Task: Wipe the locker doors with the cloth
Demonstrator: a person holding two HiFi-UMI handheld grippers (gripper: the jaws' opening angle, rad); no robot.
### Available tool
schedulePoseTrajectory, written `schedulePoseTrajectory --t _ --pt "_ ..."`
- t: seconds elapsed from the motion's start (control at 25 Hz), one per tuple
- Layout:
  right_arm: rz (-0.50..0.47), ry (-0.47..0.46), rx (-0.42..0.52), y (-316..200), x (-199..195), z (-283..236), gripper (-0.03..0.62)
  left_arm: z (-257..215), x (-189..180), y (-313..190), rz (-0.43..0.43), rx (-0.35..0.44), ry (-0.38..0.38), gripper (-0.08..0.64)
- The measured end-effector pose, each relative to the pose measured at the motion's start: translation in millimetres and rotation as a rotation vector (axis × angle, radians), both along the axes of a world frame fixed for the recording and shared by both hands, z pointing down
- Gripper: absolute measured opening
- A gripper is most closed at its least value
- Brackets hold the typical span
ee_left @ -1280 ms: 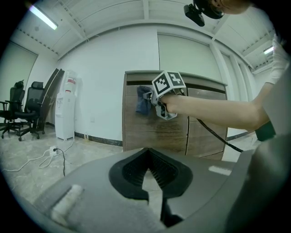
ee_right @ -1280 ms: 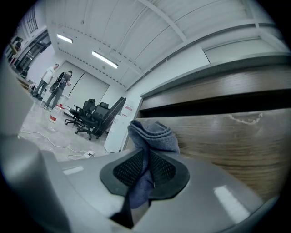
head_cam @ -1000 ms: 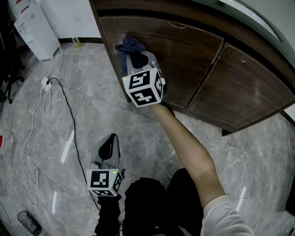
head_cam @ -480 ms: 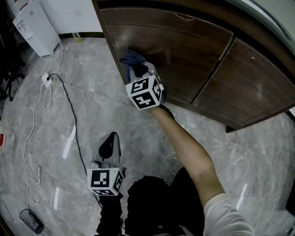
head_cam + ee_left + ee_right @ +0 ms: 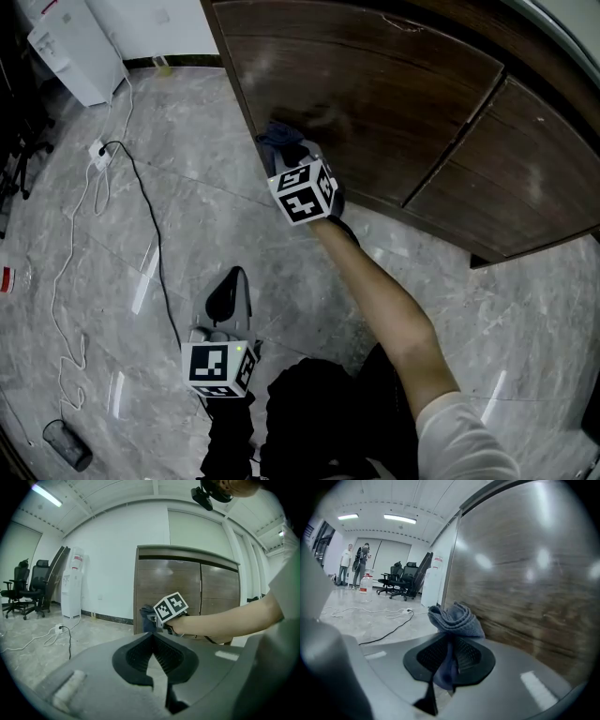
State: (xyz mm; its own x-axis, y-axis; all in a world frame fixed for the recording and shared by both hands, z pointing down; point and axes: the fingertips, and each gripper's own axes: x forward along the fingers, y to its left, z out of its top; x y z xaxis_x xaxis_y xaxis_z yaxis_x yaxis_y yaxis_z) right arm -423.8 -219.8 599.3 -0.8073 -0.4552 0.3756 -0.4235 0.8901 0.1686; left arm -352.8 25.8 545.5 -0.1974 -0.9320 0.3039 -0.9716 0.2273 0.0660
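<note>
A blue-grey cloth (image 5: 279, 136) is bunched in my right gripper (image 5: 287, 152), whose jaws are shut on it. It is pressed against the lower left part of the dark wooden left locker door (image 5: 375, 103), beside the door's left edge. In the right gripper view the cloth (image 5: 457, 618) sticks out past the jaws (image 5: 451, 644), with the door (image 5: 529, 583) close on the right. The right door (image 5: 530, 178) adjoins it. My left gripper (image 5: 225, 298) hangs low over the floor, away from the locker, shut and empty (image 5: 153, 637).
A black cable (image 5: 141, 216) and a white power strip (image 5: 97, 148) lie on the grey marble floor to the left. A white water dispenser (image 5: 70, 56) stands at the far left wall. Office chairs (image 5: 401, 581) and people (image 5: 347, 559) are far off.
My right gripper has slid down the left door with the cloth, from its upper part to near its lower edge. The left gripper has stayed put.
</note>
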Motion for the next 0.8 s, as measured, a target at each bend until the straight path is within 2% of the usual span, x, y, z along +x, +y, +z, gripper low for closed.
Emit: schedulePoseTrajectory --t 0.36,0.8 --pt "-0.006 0.077 -0.062 4 -11 57 0.046 10 -5 -2 -0.004 -0.011 0.017 0.003" --pt "0.003 0.112 -0.163 4 -27 96 0.043 18 -10 4 -0.018 -0.033 0.016 0.003"
